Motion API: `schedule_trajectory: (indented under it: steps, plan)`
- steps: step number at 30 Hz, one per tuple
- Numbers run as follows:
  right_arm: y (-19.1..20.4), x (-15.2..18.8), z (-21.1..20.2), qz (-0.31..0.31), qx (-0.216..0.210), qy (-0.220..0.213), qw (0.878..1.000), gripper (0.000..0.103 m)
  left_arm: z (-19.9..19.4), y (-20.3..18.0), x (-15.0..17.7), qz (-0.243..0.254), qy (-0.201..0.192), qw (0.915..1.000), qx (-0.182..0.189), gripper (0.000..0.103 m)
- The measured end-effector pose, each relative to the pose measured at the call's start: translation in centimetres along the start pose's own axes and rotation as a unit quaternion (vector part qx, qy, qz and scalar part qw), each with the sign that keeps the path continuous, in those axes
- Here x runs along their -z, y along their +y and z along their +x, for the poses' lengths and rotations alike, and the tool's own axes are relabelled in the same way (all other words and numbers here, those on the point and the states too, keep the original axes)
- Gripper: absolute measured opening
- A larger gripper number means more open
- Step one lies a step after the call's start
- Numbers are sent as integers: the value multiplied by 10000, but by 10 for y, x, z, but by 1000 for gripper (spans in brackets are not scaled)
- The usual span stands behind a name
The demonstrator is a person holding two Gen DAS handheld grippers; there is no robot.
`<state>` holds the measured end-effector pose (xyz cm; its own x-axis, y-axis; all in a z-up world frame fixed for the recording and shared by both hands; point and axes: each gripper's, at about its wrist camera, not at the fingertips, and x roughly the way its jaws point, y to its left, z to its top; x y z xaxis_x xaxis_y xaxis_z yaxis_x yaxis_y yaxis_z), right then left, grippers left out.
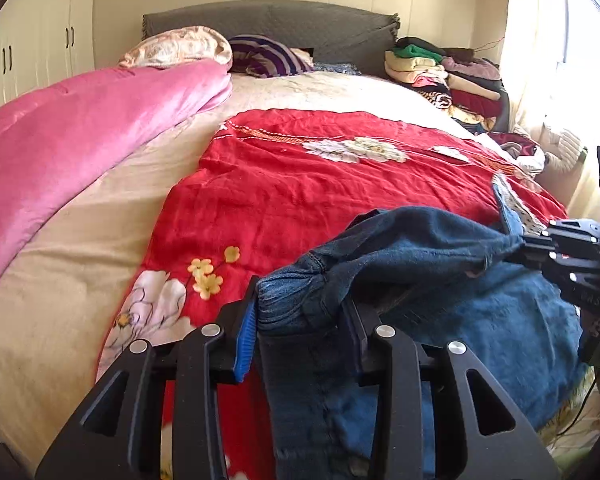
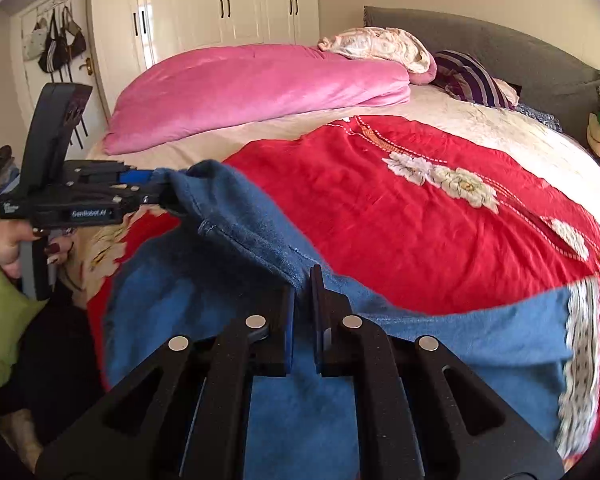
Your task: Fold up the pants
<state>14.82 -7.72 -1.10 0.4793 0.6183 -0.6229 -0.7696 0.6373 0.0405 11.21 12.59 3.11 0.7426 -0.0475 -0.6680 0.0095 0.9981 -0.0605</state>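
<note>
From the left wrist view, the left tongs stand partly open but clamped on a thick bunched wad of the blue jeans, the gathered waistband or hem squeezed between the blue-edged pad and the black one. The denim stretches from there across to the right tongs, which pinch another edge at the far right of the frame. All of this hangs over the near end of the red floral quilt that covers the bed; the pink blanket lies rolled well to the quilt's left, and a stack of folded clothes sits beyond the quilt's far right corner.

From the right wrist view, the right tongs are closed nearly flat, with a thin fold of denim seam caught between the tips. The left tongs, held by a hand in a green sleeve, grip the jeans' other corner off the quilt's near left edge. The jeans sag between the two grips, a patterned inner lining showing at the right.

I would judge this the step of lifting and spreading the pants before laying them down. To do it well, both grips should keep the edge taut and level, carry it out over the middle of the red quilt, and lower it so the legs land flat and aligned instead of crumpled.
</note>
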Motion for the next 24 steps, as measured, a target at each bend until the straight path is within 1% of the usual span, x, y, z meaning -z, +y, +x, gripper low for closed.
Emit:
schedule_trajectory:
  steps: [3, 6, 11, 15, 20, 21, 23, 24]
  plan:
    - [10, 13, -12, 76, -94, -10, 9999, 3, -12, -4, 9, 42, -43, 10000, 37, 36]
    - [29, 28, -22, -154, -48, 100, 9998, 3, -23, -4, 20, -11, -55, 9999, 94, 37]
    - [54, 46, -31, -235, -236, 202, 9992, 3, -33, -3, 40, -55, 33, 9999, 96, 37]
    - [76, 56, -36, -472, -334, 285, 9979, 3, -36, 0, 50, -24, 176, 9998, 55, 39]
    - [91, 66, -42, -524, -496, 367, 9967, 3, -40, 2, 62, -32, 286, 9996, 48, 41]
    - [93, 69, -40, -520, -521, 459, 9962, 3, -39, 4, 63, -38, 321, 9995, 40, 42]
    - [98, 78, -35, -532, -538, 608, 9953, 3, -37, 6, 67, -87, 423, 9991, -35, 56]
    - [100, 82, -32, -551, -512, 660, 9950, 3, -36, 8, 69, -113, 474, 9988, -96, 58]
